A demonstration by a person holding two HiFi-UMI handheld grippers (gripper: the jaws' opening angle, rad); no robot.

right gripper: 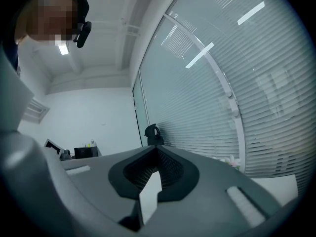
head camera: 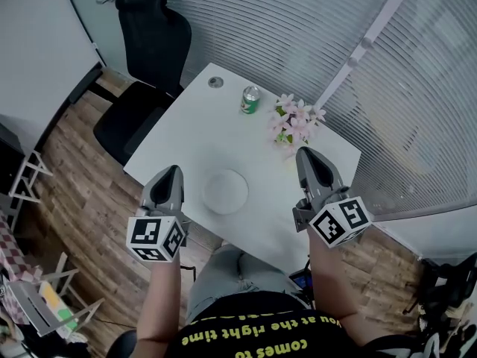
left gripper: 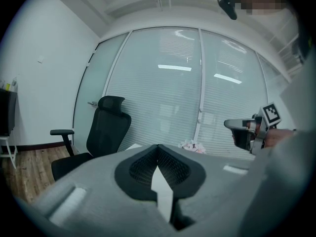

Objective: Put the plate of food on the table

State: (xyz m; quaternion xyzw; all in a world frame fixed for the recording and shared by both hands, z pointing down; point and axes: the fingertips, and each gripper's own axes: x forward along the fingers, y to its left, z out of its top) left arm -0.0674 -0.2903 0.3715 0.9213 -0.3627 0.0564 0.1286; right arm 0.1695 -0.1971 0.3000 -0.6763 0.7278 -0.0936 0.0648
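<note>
A white round plate (head camera: 225, 191) lies on the white table (head camera: 194, 118), near its front edge; I see no food on it. My left gripper (head camera: 173, 171) hovers just left of the plate, its jaws together with nothing between them. My right gripper (head camera: 304, 154) is held to the plate's right, over the table's right part near the flowers, and is also shut and empty. In the left gripper view the closed jaws (left gripper: 158, 146) point over the table, and the right gripper (left gripper: 228, 124) shows at the right. In the right gripper view the closed jaws (right gripper: 157, 147) face the window blinds.
A green can (head camera: 250, 100) and a bunch of pink flowers (head camera: 294, 121) stand at the table's far side, with a round cable hole (head camera: 215, 82) at the far corner. A black office chair (head camera: 145, 66) stands at the table's left. Blinds cover the glass wall behind.
</note>
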